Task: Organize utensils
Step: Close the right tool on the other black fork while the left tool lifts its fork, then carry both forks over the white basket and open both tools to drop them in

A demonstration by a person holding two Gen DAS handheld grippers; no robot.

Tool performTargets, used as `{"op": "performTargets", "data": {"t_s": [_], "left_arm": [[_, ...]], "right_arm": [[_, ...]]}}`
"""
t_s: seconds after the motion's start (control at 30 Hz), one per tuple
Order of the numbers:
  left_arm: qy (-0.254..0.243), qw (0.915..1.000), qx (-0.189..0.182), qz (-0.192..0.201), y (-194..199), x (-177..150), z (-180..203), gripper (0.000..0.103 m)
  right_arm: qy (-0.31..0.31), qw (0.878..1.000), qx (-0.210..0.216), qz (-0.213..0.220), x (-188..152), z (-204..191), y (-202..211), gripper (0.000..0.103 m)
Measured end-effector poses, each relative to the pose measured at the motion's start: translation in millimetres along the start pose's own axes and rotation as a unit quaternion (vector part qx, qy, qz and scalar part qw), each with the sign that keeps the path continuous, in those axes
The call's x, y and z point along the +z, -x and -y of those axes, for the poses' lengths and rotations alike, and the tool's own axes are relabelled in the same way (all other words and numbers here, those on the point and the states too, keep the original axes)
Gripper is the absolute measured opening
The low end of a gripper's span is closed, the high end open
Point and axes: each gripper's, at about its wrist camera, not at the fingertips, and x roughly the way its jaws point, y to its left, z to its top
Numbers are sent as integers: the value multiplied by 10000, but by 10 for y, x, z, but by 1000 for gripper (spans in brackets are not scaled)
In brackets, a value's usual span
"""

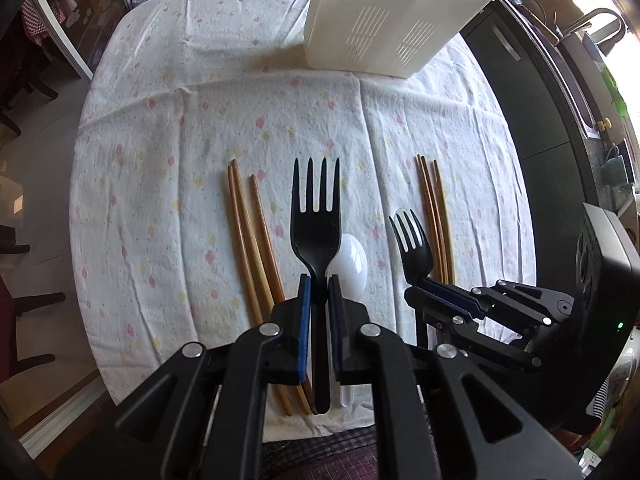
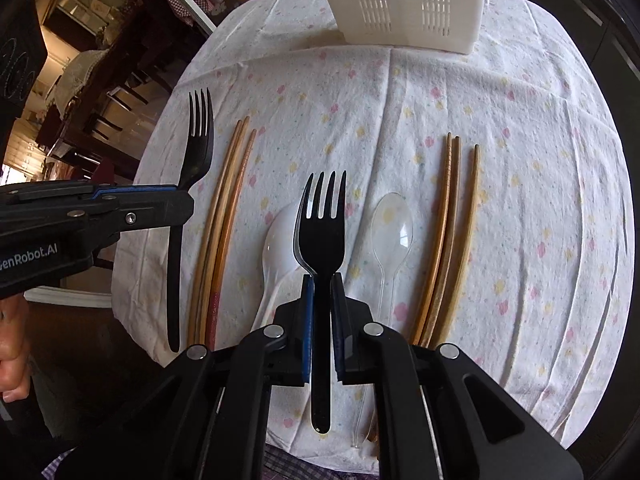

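My left gripper (image 1: 319, 280) is shut on a black plastic fork (image 1: 317, 216), held above the cloth, tines forward. My right gripper (image 2: 322, 278) is shut on a second black fork (image 2: 322, 224); it also shows in the left wrist view (image 1: 412, 248). The left gripper with its fork (image 2: 198, 136) shows at the left of the right wrist view. On the cloth lie a white spoon (image 2: 278, 248), a clear spoon (image 2: 392, 228), a left bunch of wooden chopsticks (image 2: 224, 220) and a right bunch (image 2: 452, 236). A white slotted utensil holder (image 2: 404, 4) stands at the far edge.
The table has a white flowered cloth (image 1: 160, 160). Its near edge is just under both grippers. A dark counter with a sink tap (image 1: 600, 24) runs along the right. Chairs and floor (image 1: 28, 160) lie to the left.
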Motion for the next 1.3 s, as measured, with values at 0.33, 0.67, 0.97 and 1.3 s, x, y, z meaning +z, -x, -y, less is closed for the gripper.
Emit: {"op": "performTargets", "data": {"t_s": [0.33,0.67,0.97,1.3], "left_arm": [[-319,9858,-254,1631,1092,504,443,9],[-798,8883,-93,4521,1630,1258,847,9],[-738,8781,332,4715,956,1697,778,9],[-755,8974,404,4328,463,1618,680,9]], "right_arm": [[-175,9912,679,1119,-61,303,675,9],[-384,9838,985,1451,-304,578,956,9],[-438,9745,1097,1906,-251,663,1089,9],[-503,9407,937,3221,307,715,1697,9]]}}
